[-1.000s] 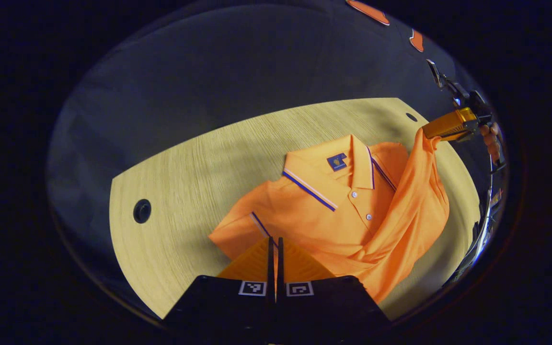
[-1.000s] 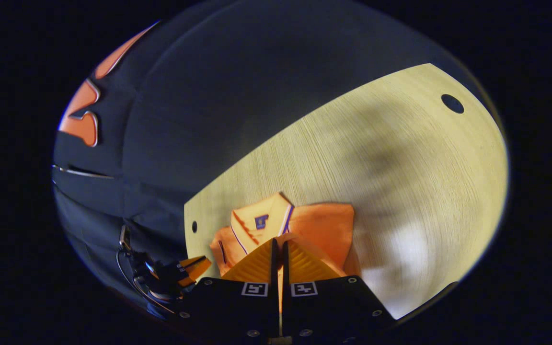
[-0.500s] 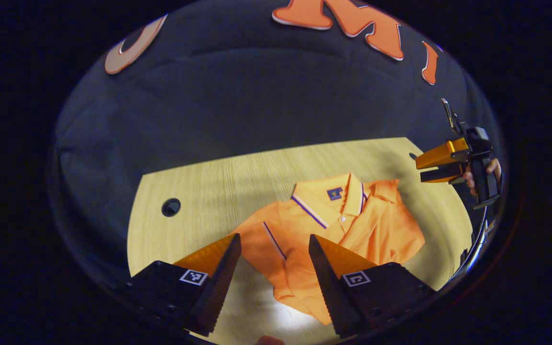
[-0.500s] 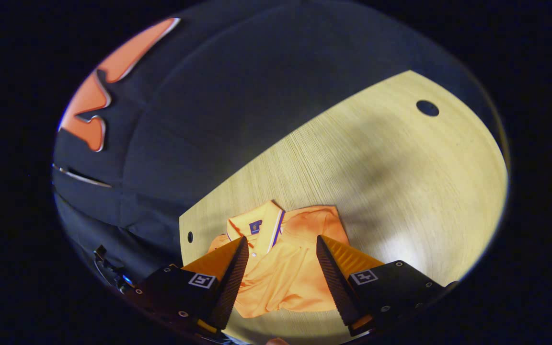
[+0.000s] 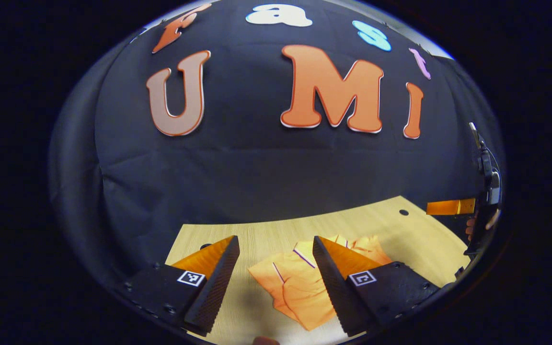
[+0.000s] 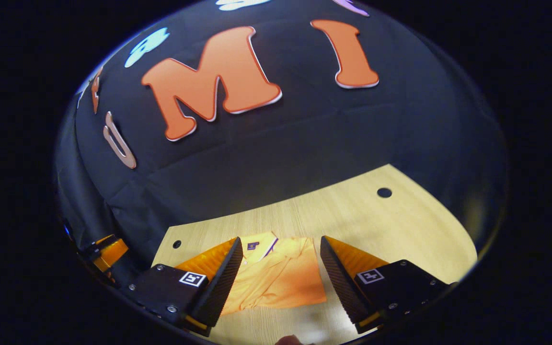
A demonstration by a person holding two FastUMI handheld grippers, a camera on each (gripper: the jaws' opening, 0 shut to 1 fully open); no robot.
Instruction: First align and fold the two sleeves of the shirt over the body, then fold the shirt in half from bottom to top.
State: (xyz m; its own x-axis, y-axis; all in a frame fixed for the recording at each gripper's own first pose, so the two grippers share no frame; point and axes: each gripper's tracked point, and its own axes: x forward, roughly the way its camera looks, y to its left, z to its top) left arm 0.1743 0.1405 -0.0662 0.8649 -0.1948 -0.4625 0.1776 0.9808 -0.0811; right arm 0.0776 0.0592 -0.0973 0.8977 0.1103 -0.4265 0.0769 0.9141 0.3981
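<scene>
The orange polo shirt lies folded on the wooden table, its collar with dark stripe trim at the far end. In the left gripper view my left gripper is open, raised above the shirt's near edge with nothing between its fingers. In the right gripper view the shirt lies flat with its collar to the left, and my right gripper is open above it, holding nothing. The right gripper also appears at the right edge of the left gripper view, held by a hand.
The table has a small round hole near its far right corner and another hole at the far left. The black booth wall rises behind the table. The left gripper appears at the left edge of the right gripper view.
Both grippers went from shut on the shirt's fabric to open, dropping it folded on the table. Since then both have lifted and tilted up, away from the shirt.
</scene>
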